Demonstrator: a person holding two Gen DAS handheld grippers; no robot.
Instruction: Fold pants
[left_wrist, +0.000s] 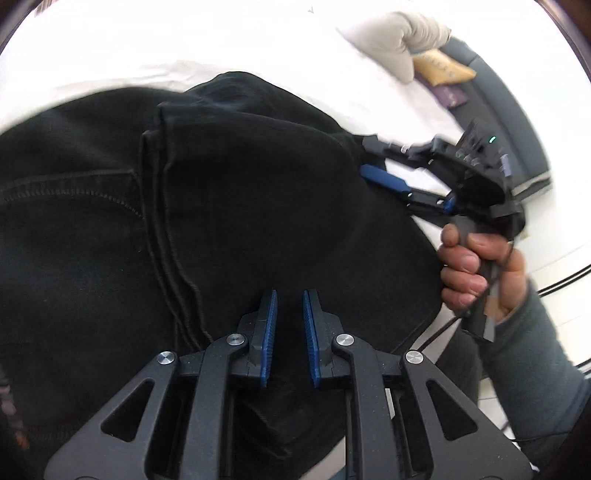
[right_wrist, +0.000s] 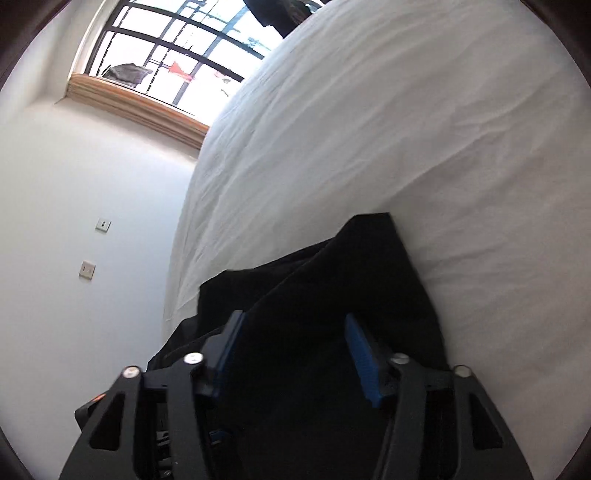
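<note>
Black pants (left_wrist: 258, 206) cover the near part of the white bed (left_wrist: 166, 44), with bare sheet open beyond them. At the pants' right edge stands the right gripper (left_wrist: 373, 158), and farther right of the pants the pillows (left_wrist: 399, 40) block the bed's corner.

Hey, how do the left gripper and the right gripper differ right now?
The left gripper has only a narrow gap between its blue pads, while the right gripper stands wide open. The left gripper sits over the middle of the black pants; the right gripper reaches in at their edge beside the white bed sheet. Both have black linkages and ribbed blue pads, and black fabric lies between both pairs of fingers.
</note>
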